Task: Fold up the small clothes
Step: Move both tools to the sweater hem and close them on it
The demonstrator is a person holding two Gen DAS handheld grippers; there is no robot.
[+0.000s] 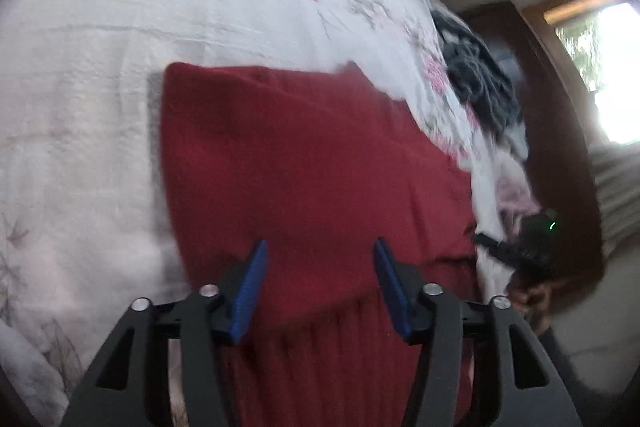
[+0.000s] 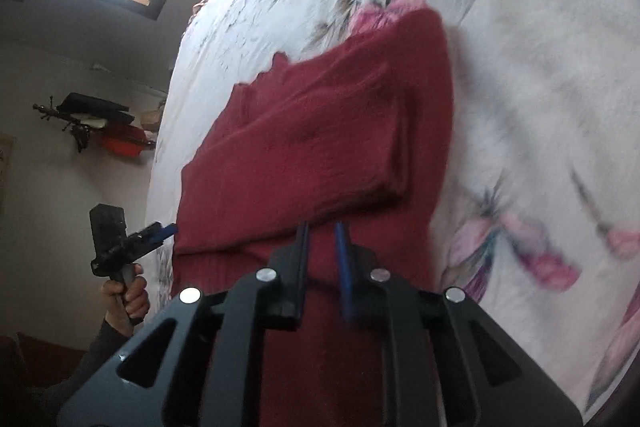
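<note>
A red garment [image 1: 304, 163] lies partly folded on a bed covered by a white floral sheet [image 1: 120, 27], one layer doubled over the rest. The left gripper [image 1: 320, 247] hovers over its near edge, jaws spread wide and holding nothing. The right gripper [image 2: 322, 227] has its jaws nearly together; whether they pinch the red cloth I cannot tell. A dark pile of clothes [image 1: 480, 87] sits at the bed's far edge
</note>
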